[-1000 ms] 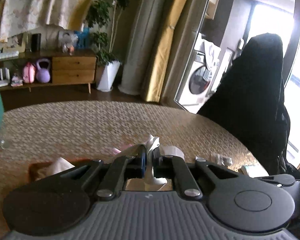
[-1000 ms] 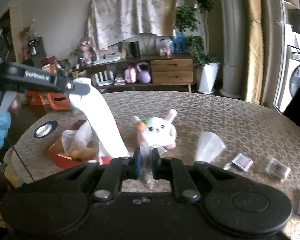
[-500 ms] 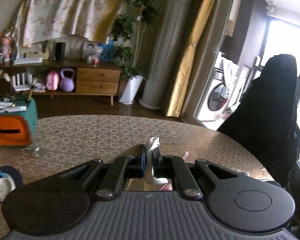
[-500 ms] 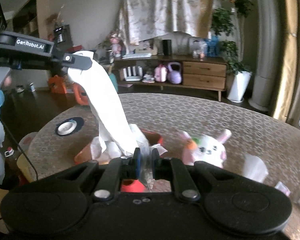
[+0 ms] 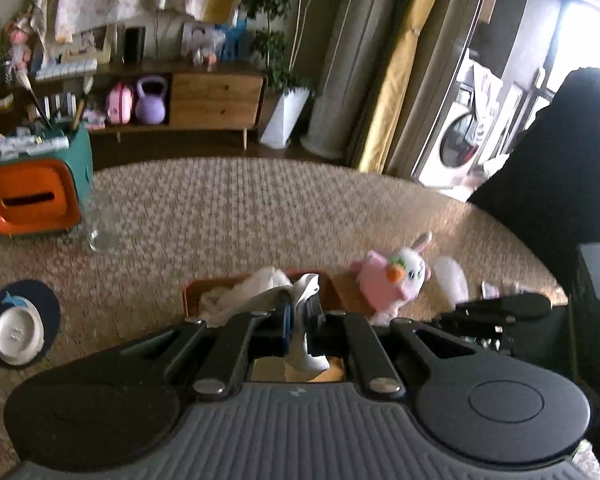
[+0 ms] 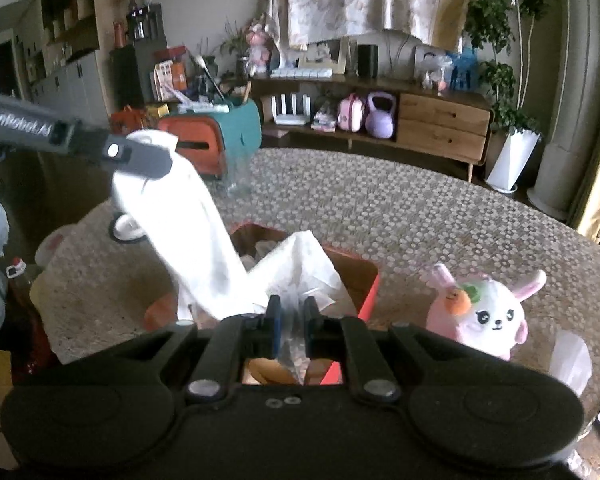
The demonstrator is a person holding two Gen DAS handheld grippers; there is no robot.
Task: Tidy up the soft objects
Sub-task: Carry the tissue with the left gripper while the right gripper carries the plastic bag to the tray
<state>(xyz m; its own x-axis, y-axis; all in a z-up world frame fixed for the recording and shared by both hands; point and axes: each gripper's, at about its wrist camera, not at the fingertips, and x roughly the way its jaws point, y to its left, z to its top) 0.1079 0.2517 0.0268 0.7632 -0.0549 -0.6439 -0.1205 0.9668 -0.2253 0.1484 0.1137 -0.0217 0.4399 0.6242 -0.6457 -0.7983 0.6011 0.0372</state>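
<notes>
Right wrist view first. Shows the left gripper at upper left, pinched tight on the top end of a white cloth. Shows also the right gripper at a narrow gap, closed on a thin pale piece that seems to be the lower end of the same cloth. Cannot be fully sure, because of a crumpled white sheet just behind. Held stretched between the 2 grippers, right above the red box on the table. Inside the box, other pale soft things. Just beside the box, on the right and outside it, a pink and white toy rabbit.

Confirmed in the left wrist view: fingers shut on the cloth, with the box directly beyond the tips.

Judged as the placing step: bringing the cloth to the box, not yet letting go. Calls next for lowering both ends into the box and then opening both grippers. Better perhaps to open 1 before the other, so as to let the cloth fold down and not hang over the rim. After that, probably the rabbit.

Compared with 1 second ago:
- **Left wrist view:** showed mostly the far table edge and the room, with the box only at lower left. Now has the box centred and the rabbit in sight.
- **Right wrist view:** had the box off to the left and the rabbit in the middle. Now has the box under the tips and the rabbit at the right.
- **Grips:** same on both sides.
</notes>
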